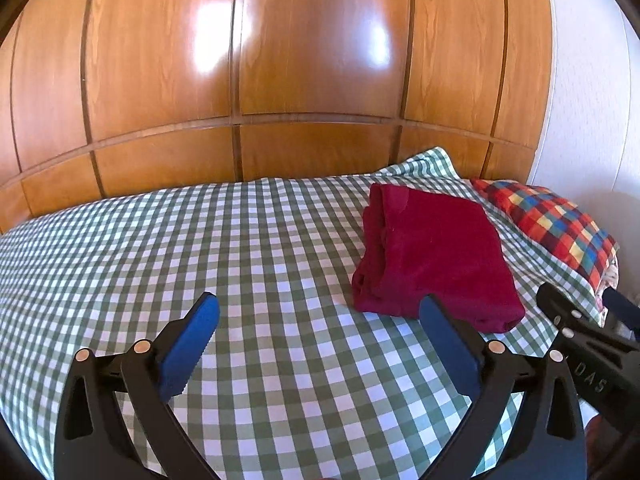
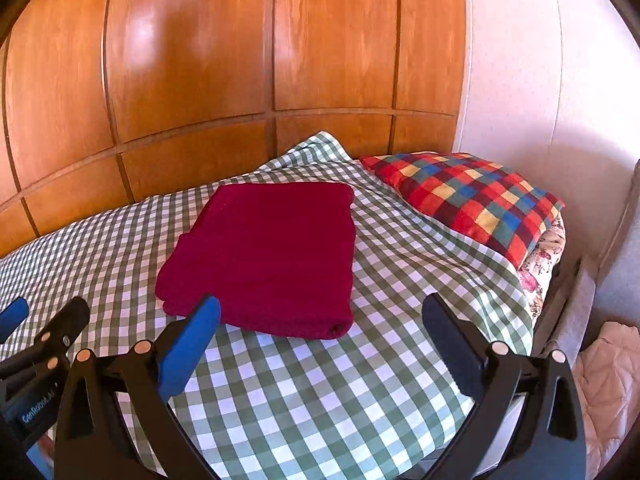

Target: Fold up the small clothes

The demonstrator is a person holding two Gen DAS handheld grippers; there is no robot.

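Note:
A dark red garment (image 1: 436,256) lies folded into a neat rectangle on the green-and-white checked sheet (image 1: 200,248). In the left wrist view my left gripper (image 1: 320,312) stands wide open over the sheet, and its right finger overlaps the garment's near edge. The right wrist view shows the folded garment (image 2: 268,256) ahead and to the left. My right gripper (image 2: 320,312) is wide open above the sheet (image 2: 320,400), nothing between its fingers. Each gripper shows at the edge of the other's view.
A multicoloured checked pillow (image 2: 472,196) lies at the bed's right end, on floral bedding (image 2: 540,264). Glossy wooden panels (image 1: 280,60) rise behind the bed, with a white wall (image 2: 540,80) to the right. Pale cloth (image 2: 612,384) lies on the floor at the right.

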